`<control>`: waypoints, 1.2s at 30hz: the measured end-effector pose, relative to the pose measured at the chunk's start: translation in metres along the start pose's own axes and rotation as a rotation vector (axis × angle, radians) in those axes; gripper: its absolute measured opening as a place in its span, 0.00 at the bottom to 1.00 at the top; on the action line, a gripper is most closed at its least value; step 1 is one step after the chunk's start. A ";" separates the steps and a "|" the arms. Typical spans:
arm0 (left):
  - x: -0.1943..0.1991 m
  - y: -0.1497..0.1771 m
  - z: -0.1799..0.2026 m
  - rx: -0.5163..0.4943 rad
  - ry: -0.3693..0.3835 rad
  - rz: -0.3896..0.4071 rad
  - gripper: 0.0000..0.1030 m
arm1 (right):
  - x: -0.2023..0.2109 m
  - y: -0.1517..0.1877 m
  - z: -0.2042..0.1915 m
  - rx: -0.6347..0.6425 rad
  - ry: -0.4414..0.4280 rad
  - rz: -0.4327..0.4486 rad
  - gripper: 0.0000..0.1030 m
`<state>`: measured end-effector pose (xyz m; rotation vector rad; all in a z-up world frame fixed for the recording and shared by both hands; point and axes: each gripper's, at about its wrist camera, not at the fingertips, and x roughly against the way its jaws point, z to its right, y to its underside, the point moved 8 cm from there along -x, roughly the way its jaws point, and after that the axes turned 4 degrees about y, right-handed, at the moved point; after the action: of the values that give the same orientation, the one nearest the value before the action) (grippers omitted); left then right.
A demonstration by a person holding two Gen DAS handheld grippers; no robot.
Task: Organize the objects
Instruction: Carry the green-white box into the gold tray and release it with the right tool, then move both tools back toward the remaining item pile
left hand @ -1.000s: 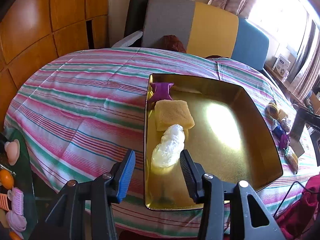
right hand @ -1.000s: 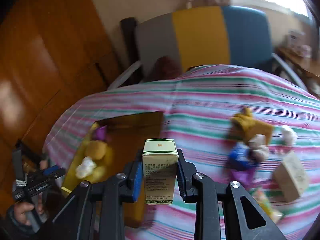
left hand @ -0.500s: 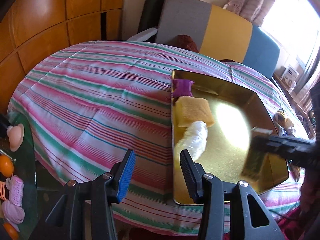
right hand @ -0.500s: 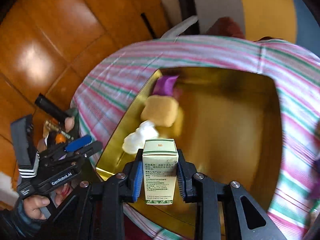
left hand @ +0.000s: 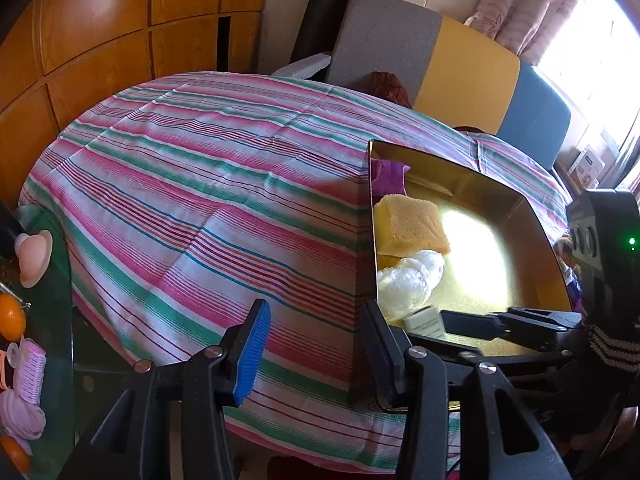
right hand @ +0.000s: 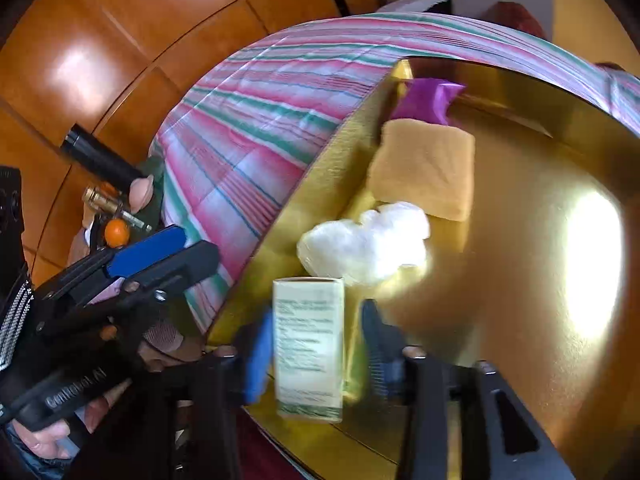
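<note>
A pale green and white carton (right hand: 308, 340) stands upright in the near left corner of the gold tray (right hand: 520, 280). It sits between the jaws of my right gripper (right hand: 316, 344), which are opening, with a gap on the carton's right side. Behind the carton lie a crumpled white plastic bag (right hand: 368, 244), a yellow sponge (right hand: 424, 168) and a purple packet (right hand: 426, 100). My left gripper (left hand: 312, 344) hangs open and holds nothing, above the striped cloth just left of the tray (left hand: 540, 232). In the left wrist view the carton (left hand: 426, 320) peeks out beside the right gripper (left hand: 480, 320).
A striped cloth (left hand: 200, 200) covers the round table. Grey, yellow and blue chair backs (left hand: 460, 64) stand behind it. At the far left a glass side table (left hand: 60, 280) carries oranges and pink items. Small toys (left hand: 564, 248) lie right of the tray.
My right gripper carried the carton from the table's right side over the tray, came down into the near left corner, and its jaws spread. My left gripper slid left off the tray.
</note>
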<state>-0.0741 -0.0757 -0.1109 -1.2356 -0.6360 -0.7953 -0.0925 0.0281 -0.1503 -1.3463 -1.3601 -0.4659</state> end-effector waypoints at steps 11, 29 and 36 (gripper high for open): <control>0.010 -0.006 0.008 -0.023 -0.001 0.030 0.46 | 0.039 0.000 0.025 -0.068 0.036 0.087 0.62; 0.016 0.009 0.048 -0.128 0.027 0.009 0.46 | 0.118 0.029 0.090 -0.174 0.196 0.240 0.89; 0.020 0.011 0.077 -0.216 0.049 0.016 0.50 | 0.151 0.045 0.134 -0.262 0.250 0.293 0.97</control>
<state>-0.0537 -0.0030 -0.0842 -1.4110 -0.5093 -0.8952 -0.0690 0.2207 -0.0800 -1.6115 -0.9009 -0.6039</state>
